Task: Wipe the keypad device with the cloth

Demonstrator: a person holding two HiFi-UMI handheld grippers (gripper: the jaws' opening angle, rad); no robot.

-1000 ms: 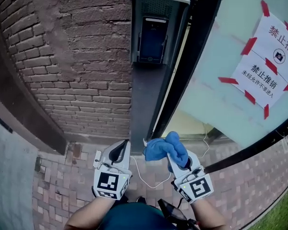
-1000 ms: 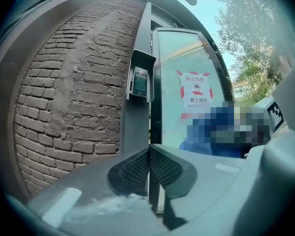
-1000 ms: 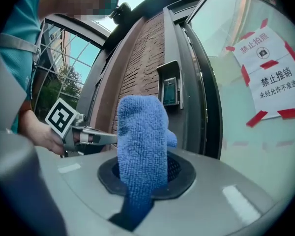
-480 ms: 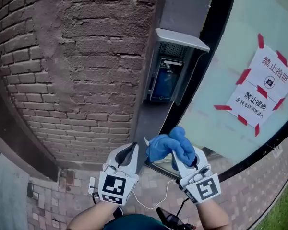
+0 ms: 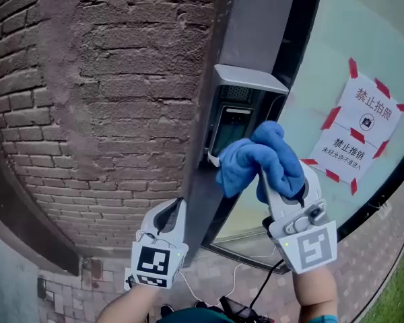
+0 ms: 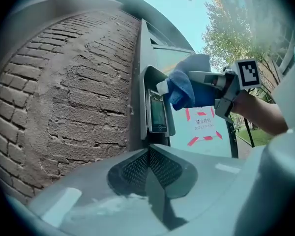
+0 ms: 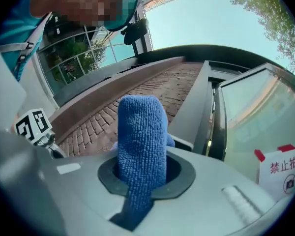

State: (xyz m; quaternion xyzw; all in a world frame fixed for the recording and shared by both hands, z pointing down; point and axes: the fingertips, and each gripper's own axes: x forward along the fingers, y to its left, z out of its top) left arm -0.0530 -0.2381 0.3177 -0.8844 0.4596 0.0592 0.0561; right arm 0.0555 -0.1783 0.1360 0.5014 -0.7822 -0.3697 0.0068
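Head view: the keypad device (image 5: pixel 230 134) is seen mounted on a grey post (image 5: pixel 252 19), at 12 o'clock from the grippers. Its lower right edge is overlapped by the blue cloth (image 5: pixel 259 159). The cloth is clamped in the right gripper (image 5: pixel 287 188), whose jaws are closed on one fold, so a bunched pad is left free ahead for wiping. The left gripper (image 5: pixel 168 214) is held low at 7 o'clock, jaws pressed together on nothing, probably kept clear of the stroke. The screen face is shown side-on in the left gripper view, whereas the right gripper view is blocked by cloth. A brick wall (image 5: pixel 108 113) lies at 9 o'clock.
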